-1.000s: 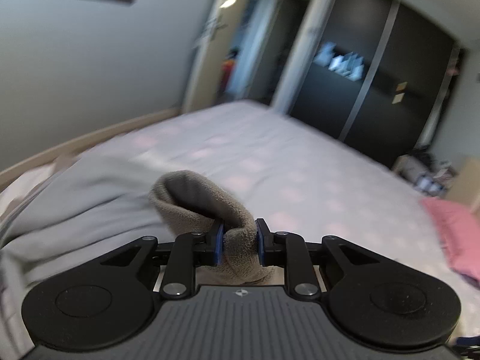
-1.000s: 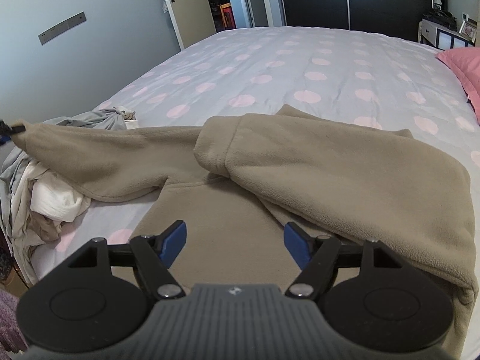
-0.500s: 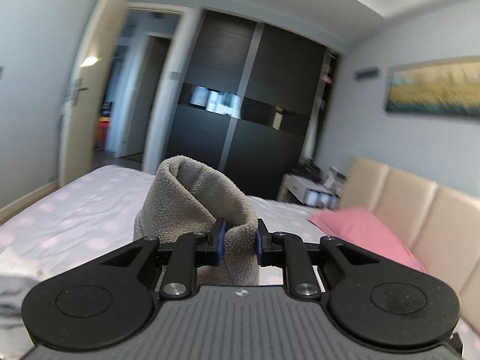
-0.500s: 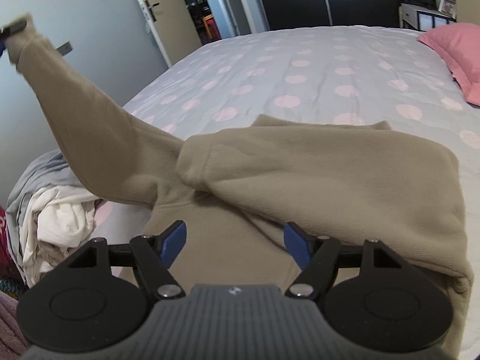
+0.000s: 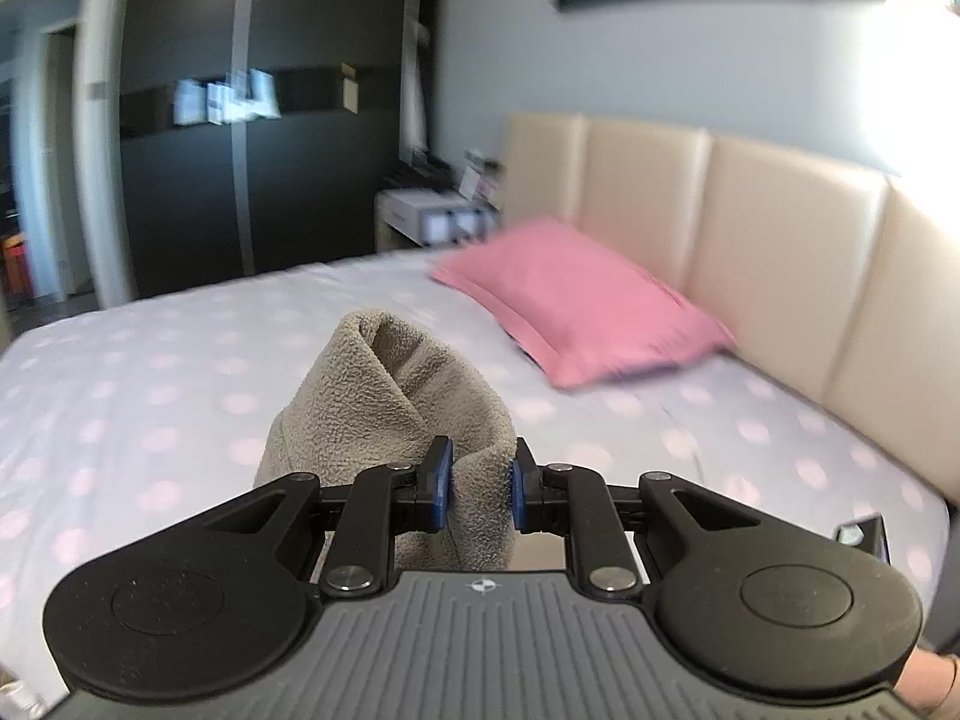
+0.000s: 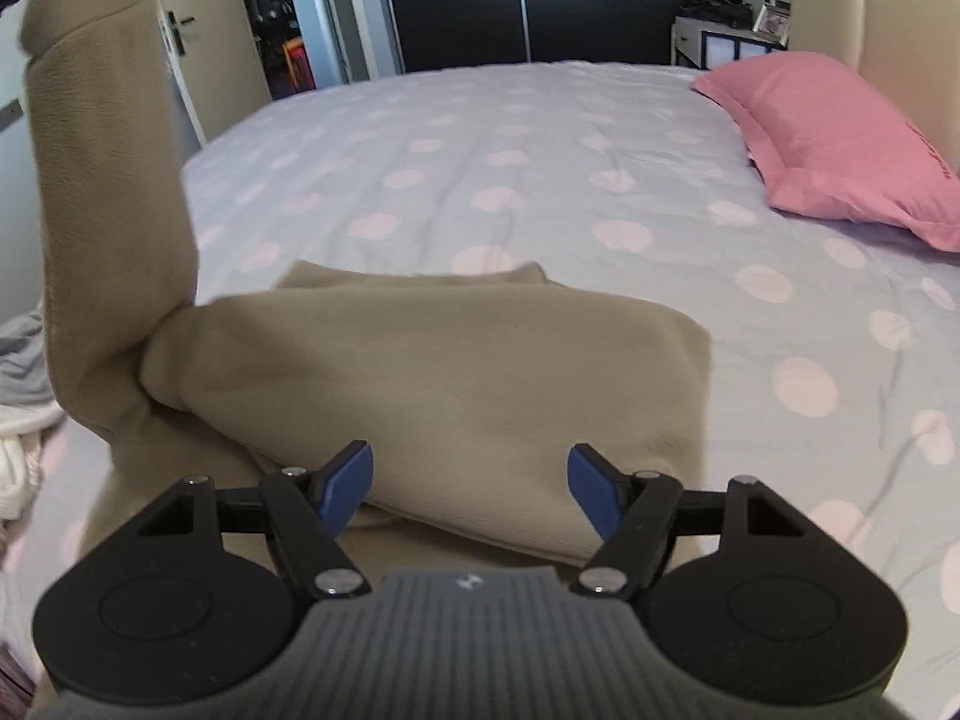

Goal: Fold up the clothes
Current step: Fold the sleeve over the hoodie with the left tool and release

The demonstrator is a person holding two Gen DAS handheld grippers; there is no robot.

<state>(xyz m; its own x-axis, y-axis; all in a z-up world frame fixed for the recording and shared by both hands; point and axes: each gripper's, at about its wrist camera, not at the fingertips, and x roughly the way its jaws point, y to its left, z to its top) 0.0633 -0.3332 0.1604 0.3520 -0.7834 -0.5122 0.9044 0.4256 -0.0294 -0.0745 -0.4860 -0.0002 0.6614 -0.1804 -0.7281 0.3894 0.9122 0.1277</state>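
Now a spotted bed [image 6: 540, 138] holds a tan fleece top [image 6: 420, 360] near its front, body flat. Its sleeve [image 6: 102, 180], low at far left a second ago, stands raised, clenched in the left gripper [image 5: 480, 483]. Above the top, the right gripper [image 6: 470, 480] gapes empty.

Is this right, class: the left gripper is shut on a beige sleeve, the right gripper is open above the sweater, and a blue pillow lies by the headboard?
Not quite. The pillow is pink, not blue, as the right wrist view shows. The rest holds: the left gripper is shut on the beige sleeve, the right gripper is open above the sweater, and the pillow lies by the headboard.
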